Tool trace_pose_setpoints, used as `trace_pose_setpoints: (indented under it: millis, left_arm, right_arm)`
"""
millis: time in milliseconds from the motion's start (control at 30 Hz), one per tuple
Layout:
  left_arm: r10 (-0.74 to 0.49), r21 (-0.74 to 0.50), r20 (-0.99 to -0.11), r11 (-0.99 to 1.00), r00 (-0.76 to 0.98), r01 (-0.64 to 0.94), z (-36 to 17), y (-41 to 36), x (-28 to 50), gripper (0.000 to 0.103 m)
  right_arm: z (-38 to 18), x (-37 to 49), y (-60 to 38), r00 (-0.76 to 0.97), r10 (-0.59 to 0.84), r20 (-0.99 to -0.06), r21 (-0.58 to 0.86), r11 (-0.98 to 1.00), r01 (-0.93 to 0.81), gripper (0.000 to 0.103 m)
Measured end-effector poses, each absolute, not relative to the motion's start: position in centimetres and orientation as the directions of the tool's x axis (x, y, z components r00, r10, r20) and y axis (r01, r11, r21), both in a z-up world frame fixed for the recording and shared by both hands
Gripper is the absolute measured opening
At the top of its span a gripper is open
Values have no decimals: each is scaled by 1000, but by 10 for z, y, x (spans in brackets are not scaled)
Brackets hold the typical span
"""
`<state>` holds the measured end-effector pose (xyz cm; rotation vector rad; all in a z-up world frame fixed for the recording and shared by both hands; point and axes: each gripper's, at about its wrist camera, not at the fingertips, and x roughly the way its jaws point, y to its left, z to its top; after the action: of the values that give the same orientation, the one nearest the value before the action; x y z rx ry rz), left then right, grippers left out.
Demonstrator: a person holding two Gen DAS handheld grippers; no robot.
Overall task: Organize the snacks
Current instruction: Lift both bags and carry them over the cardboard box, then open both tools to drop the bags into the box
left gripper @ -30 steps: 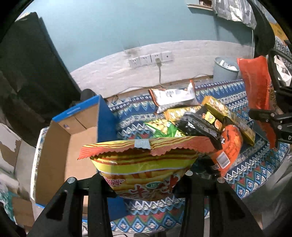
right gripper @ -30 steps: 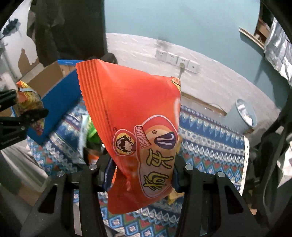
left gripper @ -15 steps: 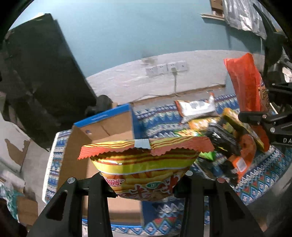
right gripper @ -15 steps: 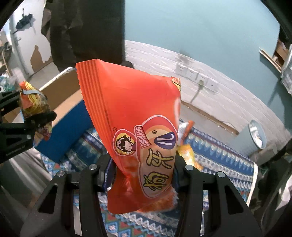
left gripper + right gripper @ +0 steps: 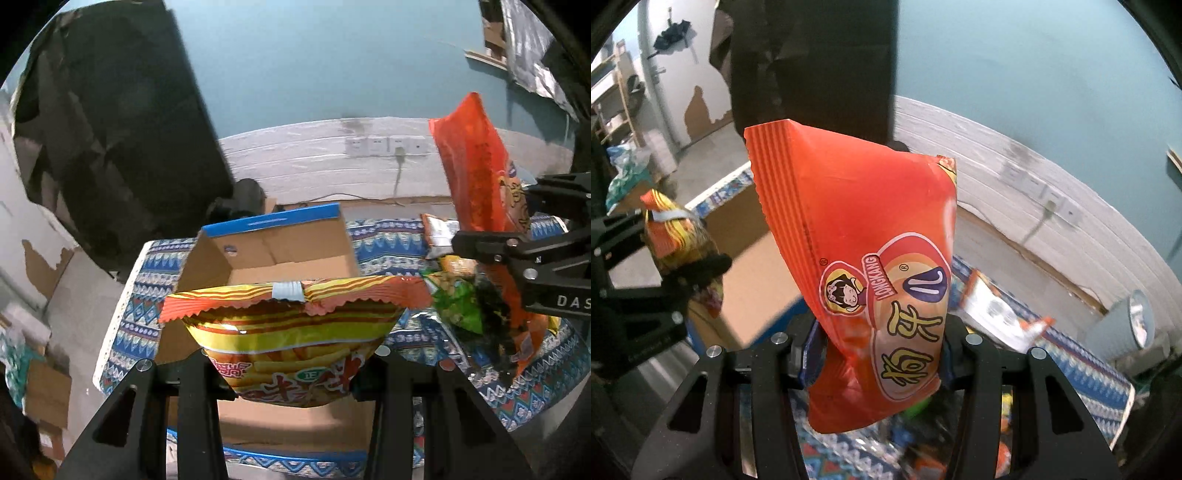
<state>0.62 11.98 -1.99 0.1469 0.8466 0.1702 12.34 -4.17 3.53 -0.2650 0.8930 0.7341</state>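
My left gripper [image 5: 293, 373] is shut on a yellow and red striped snack bag [image 5: 291, 332], held in the air over the open cardboard box [image 5: 280, 254] with its blue outer walls. My right gripper [image 5: 882, 354] is shut on a tall orange snack bag [image 5: 864, 236], which stands upright between the fingers. In the left wrist view that orange bag [image 5: 476, 177] and the right gripper [image 5: 491, 243] sit at the right, above the snack pile [image 5: 465, 306]. The right wrist view shows the left gripper [image 5: 683, 273] with the striped bag [image 5: 677, 236] at the left, over the box [image 5: 757, 273].
A patterned blue cloth [image 5: 384, 240] covers the table. Loose snack packs lie right of the box, among them a white pack [image 5: 993, 310]. A grey bin [image 5: 1134, 325] stands on the floor by the white-panelled wall with sockets [image 5: 384, 146]. A dark panel [image 5: 110, 140] stands behind the box.
Both grippers have carried their bags leftwards, from above the snack pile towards the box. The box now lies straight under the striped bag. Both grips are unchanged.
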Motion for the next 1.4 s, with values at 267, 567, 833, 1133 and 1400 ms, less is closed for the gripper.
trace_pose_setpoints:
  millis: [267,567,833,1133,1400]
  left_arm:
    - [246,178,-732,969,636,-170,-27,159,6,42]
    - [273,157,-770,957,577,-243,-48,199,6,42]
    - [287,169,-797,951,531,-260,-59,203,7,42]
    - [315,195,-784,943,534,-270,-54,198,4,68]
    - [281,170,-775,955,565,-243,-44,184,2,75]
  right_arm:
    - [29,132,12,355,504,-788,108,680,-725,49]
    - [15,130,55,296,509,-808,126,640,-758,49]
    - [6,130,70,252,504,-826,159,637,-754,58]
    - [14,127,59,280,521,-807,159,648,-745,77]
    - [17,127,33,289,525,-800,178,669,-722,79]
